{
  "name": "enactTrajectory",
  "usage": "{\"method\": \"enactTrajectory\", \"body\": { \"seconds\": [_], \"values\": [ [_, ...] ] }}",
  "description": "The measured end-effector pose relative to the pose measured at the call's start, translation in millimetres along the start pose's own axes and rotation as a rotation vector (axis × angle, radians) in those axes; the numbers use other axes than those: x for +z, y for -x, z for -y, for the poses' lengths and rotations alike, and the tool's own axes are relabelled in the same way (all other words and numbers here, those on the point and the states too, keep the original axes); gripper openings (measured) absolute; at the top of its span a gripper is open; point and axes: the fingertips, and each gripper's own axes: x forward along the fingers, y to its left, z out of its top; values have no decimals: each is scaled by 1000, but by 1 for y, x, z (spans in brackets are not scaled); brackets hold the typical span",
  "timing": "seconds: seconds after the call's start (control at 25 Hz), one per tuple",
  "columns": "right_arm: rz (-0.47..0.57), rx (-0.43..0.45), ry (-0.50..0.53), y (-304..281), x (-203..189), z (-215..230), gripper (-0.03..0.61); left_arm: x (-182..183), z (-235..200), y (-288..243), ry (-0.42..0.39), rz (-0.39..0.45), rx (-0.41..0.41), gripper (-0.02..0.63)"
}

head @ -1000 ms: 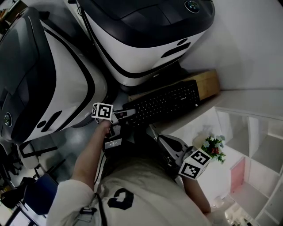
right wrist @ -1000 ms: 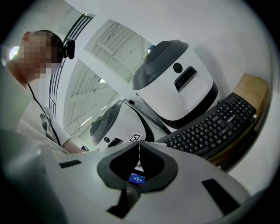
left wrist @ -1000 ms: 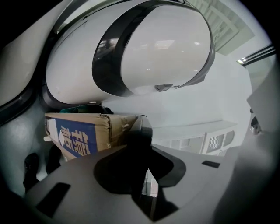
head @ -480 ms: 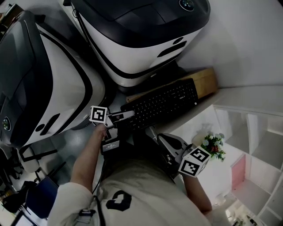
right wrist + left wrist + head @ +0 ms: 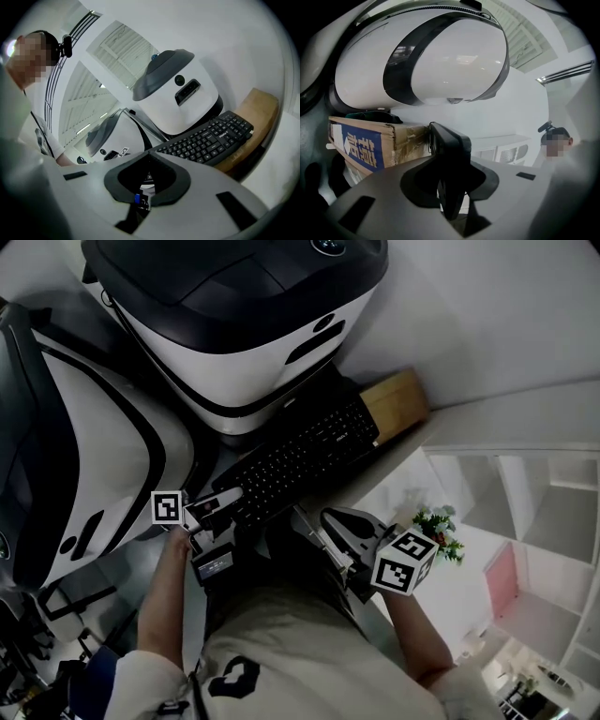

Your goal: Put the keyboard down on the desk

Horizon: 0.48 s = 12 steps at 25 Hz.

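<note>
Black, the keyboard [image 5: 300,457] sits slantwise. Its left end is pinched edge-on between the narrow fingers of the left gripper [image 5: 220,505], and its far end lies over a brown cardboard box [image 5: 397,405]. The right gripper [image 5: 319,521] hovers just beside it, jaws pressed together on nothing. A white-and-black machine [image 5: 234,324] stands behind.

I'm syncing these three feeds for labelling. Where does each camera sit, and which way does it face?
Head view: worn by the person, looking down at the keyboard; shows torso, arms, left gripper, right gripper.
Left gripper view: on the left gripper, along jaws shut on the keyboard, toward a cardboard box; person's head at right.
Right gripper view: on the right gripper, along shut empty jaws, toward the keyboard; head upper left.
All three show the keyboard.
</note>
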Motion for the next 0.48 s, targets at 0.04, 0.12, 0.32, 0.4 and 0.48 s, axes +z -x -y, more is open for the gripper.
{"method": "enactTrajectory", "body": {
  "seconds": [0.04, 0.12, 0.32, 0.4, 0.48],
  "values": [
    [-1, -8, 4, 2, 3, 4, 25, 1, -2, 2, -10, -1, 8, 98],
    [0, -26, 13, 5, 9, 9, 25, 2, -2, 3, -26, -5, 12, 98],
    [0, -39, 33, 3, 15, 13, 25, 0, 10, 11, 8, 6, -36, 106],
    [-4, -43, 44, 1, 18, 14, 25, -2, 15, 18, 20, 15, -65, 107],
    [-4, -50, 57, 0, 23, 15, 25, -2, 21, 26, 6, 17, -87, 107]
  ]
}}
